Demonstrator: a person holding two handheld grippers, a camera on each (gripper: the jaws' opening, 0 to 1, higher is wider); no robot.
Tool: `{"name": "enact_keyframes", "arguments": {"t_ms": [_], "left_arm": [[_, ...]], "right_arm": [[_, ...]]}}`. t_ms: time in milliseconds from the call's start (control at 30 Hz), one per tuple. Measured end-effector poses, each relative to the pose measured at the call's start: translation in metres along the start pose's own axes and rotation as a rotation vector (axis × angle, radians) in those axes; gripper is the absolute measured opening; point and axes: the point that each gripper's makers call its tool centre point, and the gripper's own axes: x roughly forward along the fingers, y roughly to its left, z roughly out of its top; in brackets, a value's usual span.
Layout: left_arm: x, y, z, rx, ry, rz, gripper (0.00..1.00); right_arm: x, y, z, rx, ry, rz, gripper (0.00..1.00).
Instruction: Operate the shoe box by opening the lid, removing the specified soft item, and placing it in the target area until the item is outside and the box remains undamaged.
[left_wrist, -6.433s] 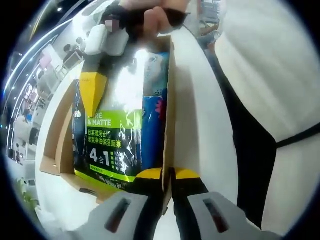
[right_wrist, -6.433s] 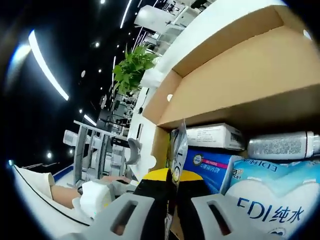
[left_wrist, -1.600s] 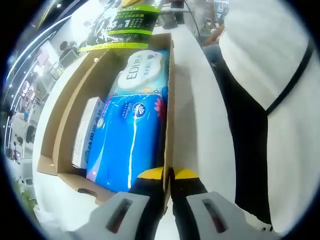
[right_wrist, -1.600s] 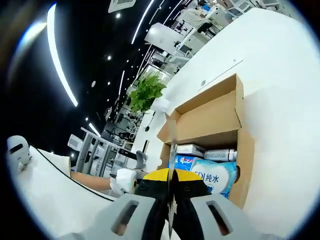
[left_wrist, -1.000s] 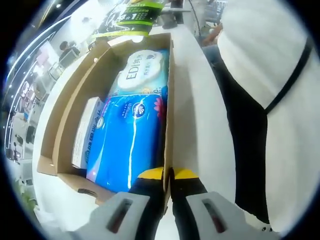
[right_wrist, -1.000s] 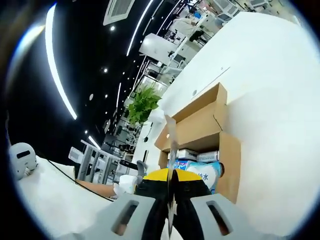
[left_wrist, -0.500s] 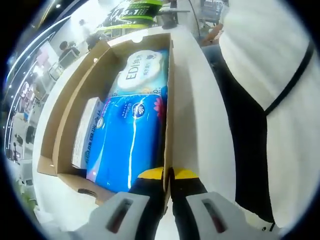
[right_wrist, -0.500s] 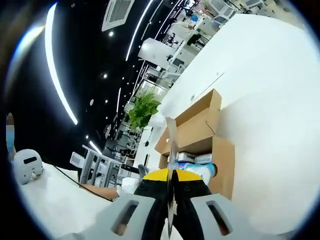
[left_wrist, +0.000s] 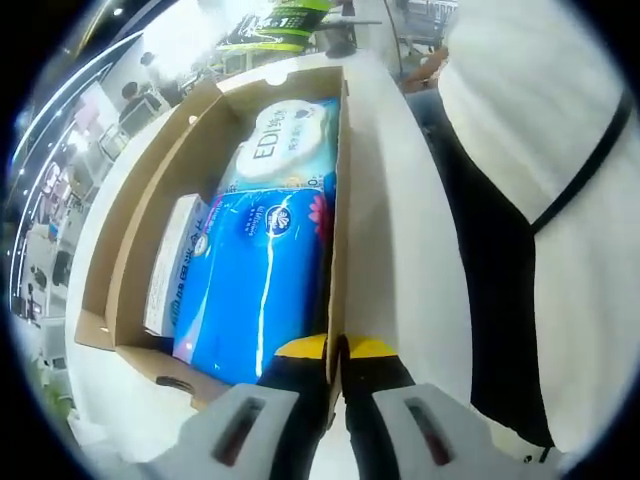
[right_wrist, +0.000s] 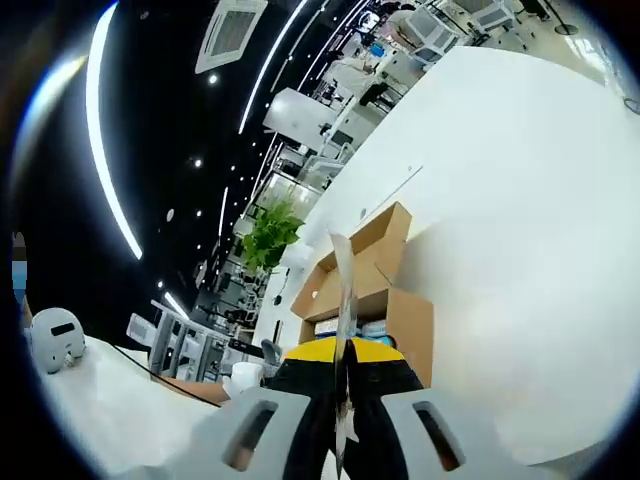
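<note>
In the left gripper view, the left gripper is seen at the bottom, its yellow-tipped jaws clenched on the near side wall of an open cardboard shoe box. The box is set on a white table. Inside it, a blue soft pack is laid along the gripped wall, with a pale blue wipes pack beyond it and a small white carton beside the blue pack. A black and green pouch is seen past the far end of the box, outside it. A person's white top is seen at the right.

In the right gripper view, the right gripper is closed on the thin edge of the pouch, which is held edge-on above the jaws. The box is seen beyond on the table, with a green plant behind it.
</note>
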Motion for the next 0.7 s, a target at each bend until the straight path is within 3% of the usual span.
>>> {"name": "enact_keyframes", "arguments": {"t_ms": [400, 533, 700], "left_arm": [[-0.001, 0.001, 0.0, -0.004, 0.0, 0.002, 0.04], [0.0, 0.001, 0.0, 0.0, -0.002, -0.001, 0.04], [0.0, 0.001, -0.001, -0.003, -0.002, 0.006, 0.04]], "right_arm": [[-0.001, -0.013, -0.008, 0.001, 0.029, -0.069, 0.0], [0.008, -0.039, -0.026, -0.004, 0.108, -0.172, 0.0], [0.012, -0.029, -0.022, -0.008, 0.089, -0.127, 0.0]]}}
